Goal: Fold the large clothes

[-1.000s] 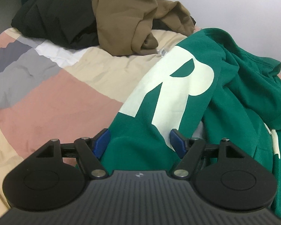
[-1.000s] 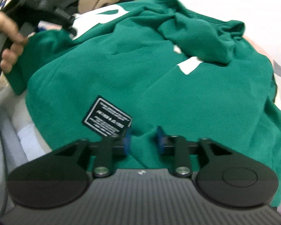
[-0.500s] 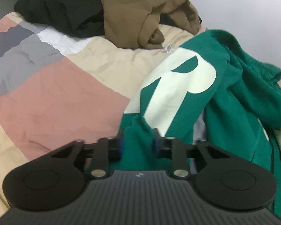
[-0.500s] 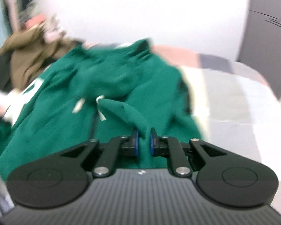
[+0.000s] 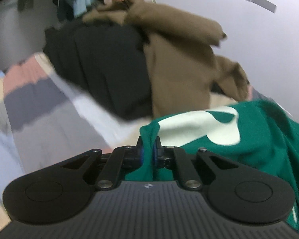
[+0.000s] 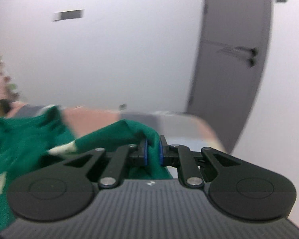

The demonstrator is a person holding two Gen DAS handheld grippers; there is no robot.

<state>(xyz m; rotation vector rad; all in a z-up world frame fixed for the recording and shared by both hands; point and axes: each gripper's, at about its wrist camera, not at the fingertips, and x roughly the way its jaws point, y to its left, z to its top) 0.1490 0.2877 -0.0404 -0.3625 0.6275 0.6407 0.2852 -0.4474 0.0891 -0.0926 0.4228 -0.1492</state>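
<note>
The bed (image 5: 39, 123) carries a black and brown pile (image 5: 145, 65) at twelve o'clock, with bare quilt at nine. The green top (image 5: 259, 139), rumpled at three o'clock, looks unfolded; folding has barely begun. The left gripper (image 5: 148, 151) and right gripper (image 6: 153, 151) each have jaws pinched narrow on its fabric, the right near the bed's far edge.

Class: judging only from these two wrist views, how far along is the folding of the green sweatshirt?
Done: both grips. The left gripper and right gripper each pinch the green sweatshirt. In hand: lifting it. Left: every fold, plus the brown garment and black garment.
</note>
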